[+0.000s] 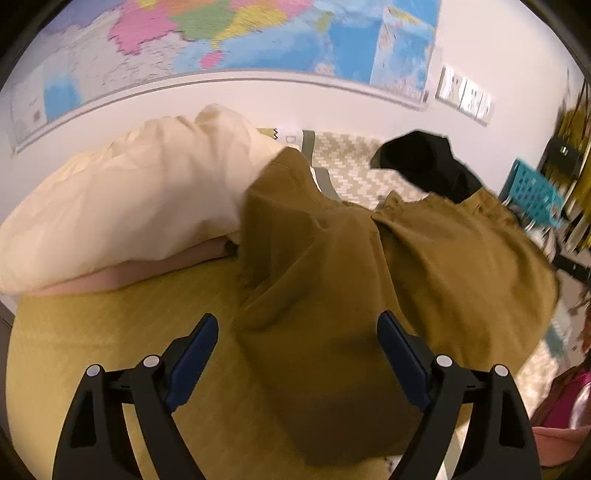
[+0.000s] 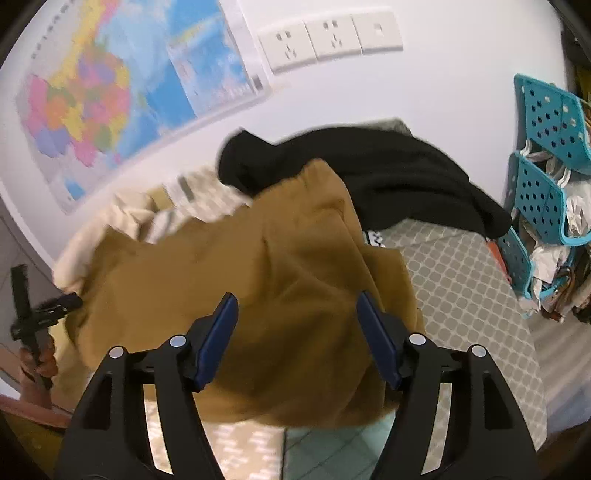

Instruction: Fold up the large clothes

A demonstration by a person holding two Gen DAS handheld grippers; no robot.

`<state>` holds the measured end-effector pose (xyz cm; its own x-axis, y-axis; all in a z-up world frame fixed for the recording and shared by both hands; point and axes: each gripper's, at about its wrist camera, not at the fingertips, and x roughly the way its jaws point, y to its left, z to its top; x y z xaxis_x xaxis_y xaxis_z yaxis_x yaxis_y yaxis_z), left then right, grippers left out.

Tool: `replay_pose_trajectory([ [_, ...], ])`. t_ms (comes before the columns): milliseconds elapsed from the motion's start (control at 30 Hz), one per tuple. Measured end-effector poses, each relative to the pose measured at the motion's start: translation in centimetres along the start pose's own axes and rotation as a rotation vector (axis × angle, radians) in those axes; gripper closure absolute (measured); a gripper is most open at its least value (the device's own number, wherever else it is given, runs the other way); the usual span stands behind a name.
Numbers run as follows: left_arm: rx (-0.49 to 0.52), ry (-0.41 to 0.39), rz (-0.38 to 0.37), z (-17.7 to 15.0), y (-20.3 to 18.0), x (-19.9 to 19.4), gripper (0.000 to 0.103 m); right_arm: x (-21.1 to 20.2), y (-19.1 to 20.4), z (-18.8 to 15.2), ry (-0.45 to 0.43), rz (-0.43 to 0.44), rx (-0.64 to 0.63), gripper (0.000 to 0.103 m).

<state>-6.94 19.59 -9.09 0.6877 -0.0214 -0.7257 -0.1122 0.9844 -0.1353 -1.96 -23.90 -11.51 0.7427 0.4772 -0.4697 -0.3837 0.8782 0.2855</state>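
On patterned bed cover point(image 2: 461, 280), below wall map point(image 1: 258, 33): mustard garment point(image 1: 332, 266), rumpled and unfolded, lying across the cover betw. cream pillow point(image 1: 122, 206) & black garment point(image 2: 369, 170). Left gripper point(image 1: 297, 354) & right gripper point(image 2: 297, 339) both spread wide, nothing pinched, over the fabric; step prob. pre-grasp, next needs an edge or corner found & pinched. Map text too blurred to read, no brands seen

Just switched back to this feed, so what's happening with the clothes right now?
Both grippers are open above a crumpled mustard-brown cloth garment on the bed; neither left gripper nor right gripper grips it. A black garment lies beyond it, a cream pillow to the left. Folding looks barely begun.
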Motion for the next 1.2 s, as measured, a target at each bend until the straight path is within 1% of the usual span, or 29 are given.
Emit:
replay_pose_trajectory([
  [67,0.000,-0.004,-0.011,-0.6,0.4,-0.8,0.018,-0.9,0.9,-0.3,-0.012,0.040,-0.022,0.035],
  [100,0.006,0.001,-0.005,-1.0,0.4,-1.0,0.018,-1.0,1.5,-0.7,-0.005,0.053,-0.048,0.034],
  [167,0.022,0.022,0.010,-1.8,0.2,-0.5,0.018,-0.3,2.4,-1.3,0.025,0.051,-0.080,0.034],
  [267,0.012,0.037,0.009,-2.6,0.3,0.4,0.024,2.6,2.3,-2.3,0.096,0.019,-0.090,0.034],
  [333,-0.002,0.032,0.008,-2.6,0.6,0.3,0.026,3.1,2.3,-2.5,0.087,0.018,-0.082,0.034],
  [400,-0.002,0.021,0.011,-2.7,0.7,-0.4,0.026,3.0,2.4,-2.5,0.082,0.022,-0.072,0.031],
  [500,0.002,0.019,-0.033,-3.2,1.0,-1.6,0.027,2.8,2.5,-2.6,0.082,0.024,-0.073,0.029],
  [567,0.036,0.021,-0.040,-3.8,0.5,-2.0,0.054,2.8,2.7,-2.7,0.079,0.025,-0.074,0.027],
  [600,0.034,0.051,-0.090,-4.2,0.2,-1.7,0.081,2.8,2.7,-2.8,0.077,0.025,-0.073,0.025],
  [633,0.022,0.052,-0.113,-4.3,0.2,-1.7,0.096,2.8,2.7,-2.8,0.075,0.027,-0.070,0.024],
  [700,0.017,0.038,-0.086,-4.3,0.1,-1.8,0.099,2.7,2.9,-2.8,0.074,0.021,-0.070,0.023],
  [733,-0.018,0.035,-0.106,-4.2,0.7,-2.1,0.099,2.6,2.9,-2.9,0.075,0.020,-0.072,0.023],
  [800,-0.073,0.041,-0.123,-4.1,1.9,-2.4,0.100,2.6,2.9,-2.8,0.075,0.026,-0.067,0.023],
  [900,-0.105,0.042,-0.136,-4.4,2.6,-2.5,0.100,2.6,2.8,-2.9,0.069,0.031,-0.064,0.023],
  [933,-0.080,0.045,-0.105,-4.7,1.9,-2.0,0.099,2.7,2.8,-2.9,0.066,0.031,-0.061,0.023],
  [967,-0.059,0.066,-0.067,-5.0,1.1,-1.3,0.097,2.8,2.8,-2.9,0.065,0.030,-0.059,0.023],
  [1000,-0.044,0.083,-0.047,-5.1,0.6,-0.7,0.096,2.9,2.9,-2.9,0.065,0.028,-0.059,0.022],
  [1033,-0.032,0.084,-0.027,-5.0,0.2,-0.5,0.093,2.9,3.0,-2.8,0.063,0.024,-0.059,0.021],
  [1067,-0.040,0.078,-0.020,-4.8,0.3,-0.7,0.090,2.8,3.2,-2.7,0.062,0.021,-0.060,0.021],
  [1100,-0.050,0.071,-0.013,-4.5,0.5,-0.8,0.079,2.7,3.4,-2.6,0.058,0.017,-0.067,0.021],
  [1133,-0.063,0.045,-0.015,-4.1,0.9,-1.4,0.065,2.3,3.6,-2.6,0.041,0.008,-0.074,0.022],
  [1167,-0.069,0.016,-0.025,-3.7,1.0,-2.0,0.059,1.9,3.8,-2.5,0.025,0.011,-0.077,0.022],
  [1200,-0.065,0.000,-0.026,-3.4,0.9,-2.3,0.049,1.6,3.9,-2.4,0.011,0.020,-0.079,0.022],
])
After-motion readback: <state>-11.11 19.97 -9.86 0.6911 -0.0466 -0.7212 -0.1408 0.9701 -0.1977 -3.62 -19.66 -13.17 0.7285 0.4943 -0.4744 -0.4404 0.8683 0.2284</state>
